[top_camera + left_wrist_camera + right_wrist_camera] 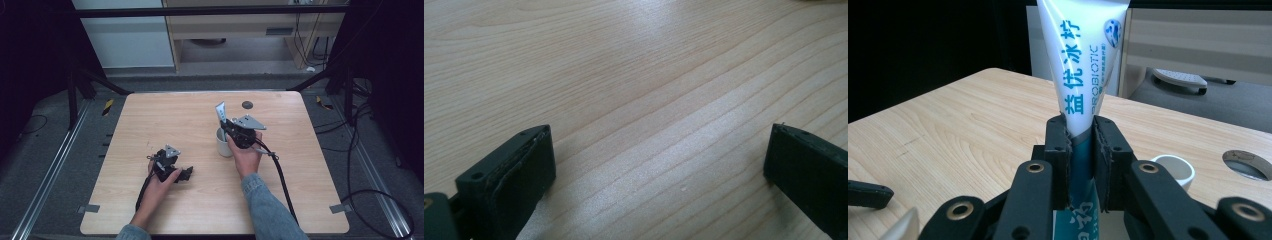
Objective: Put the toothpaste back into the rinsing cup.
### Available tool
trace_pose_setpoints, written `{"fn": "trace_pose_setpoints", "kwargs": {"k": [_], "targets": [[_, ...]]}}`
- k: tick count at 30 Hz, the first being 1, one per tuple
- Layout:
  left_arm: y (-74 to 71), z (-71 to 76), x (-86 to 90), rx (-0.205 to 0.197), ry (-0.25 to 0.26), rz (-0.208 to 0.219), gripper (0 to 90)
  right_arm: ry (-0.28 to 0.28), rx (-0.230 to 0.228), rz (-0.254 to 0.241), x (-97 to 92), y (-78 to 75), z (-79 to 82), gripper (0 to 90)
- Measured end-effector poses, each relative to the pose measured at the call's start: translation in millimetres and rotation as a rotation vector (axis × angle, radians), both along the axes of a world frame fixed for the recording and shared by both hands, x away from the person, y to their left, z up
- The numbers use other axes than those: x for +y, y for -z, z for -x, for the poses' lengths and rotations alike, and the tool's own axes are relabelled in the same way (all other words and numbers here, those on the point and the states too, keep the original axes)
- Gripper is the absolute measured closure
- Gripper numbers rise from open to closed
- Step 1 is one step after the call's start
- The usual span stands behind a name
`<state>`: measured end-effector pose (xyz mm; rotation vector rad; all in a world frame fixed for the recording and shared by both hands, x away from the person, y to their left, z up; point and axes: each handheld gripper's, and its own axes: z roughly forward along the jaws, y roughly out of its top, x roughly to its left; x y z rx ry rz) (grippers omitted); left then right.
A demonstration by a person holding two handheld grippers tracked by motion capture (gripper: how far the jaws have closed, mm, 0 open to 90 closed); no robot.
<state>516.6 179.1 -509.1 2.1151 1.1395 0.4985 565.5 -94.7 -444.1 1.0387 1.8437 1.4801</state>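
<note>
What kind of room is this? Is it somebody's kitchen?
Probably not a kitchen. It looks like a lab or workshop for recording. A bare wooden table stands inside a dark metal frame, and cables trail over the grey floor. The right claw holds a toothpaste tube near a white cup.

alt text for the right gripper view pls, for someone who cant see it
The right gripper has its two black jaws shut on a white toothpaste tube with teal lettering, held upright above a light wooden table. A white cup stands just behind on the right, near a round hole in the tabletop.
</note>
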Motion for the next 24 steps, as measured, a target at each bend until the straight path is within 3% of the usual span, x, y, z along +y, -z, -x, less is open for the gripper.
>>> {"fn": "trace_pose_setpoints", "kwargs": {"k": [24], "targets": [[0.0,0.0,0.0,0.0,0.0,0.0,0.0,-0.007,0.014,0.005,-4.6,0.9,1.7,77.9]]}}
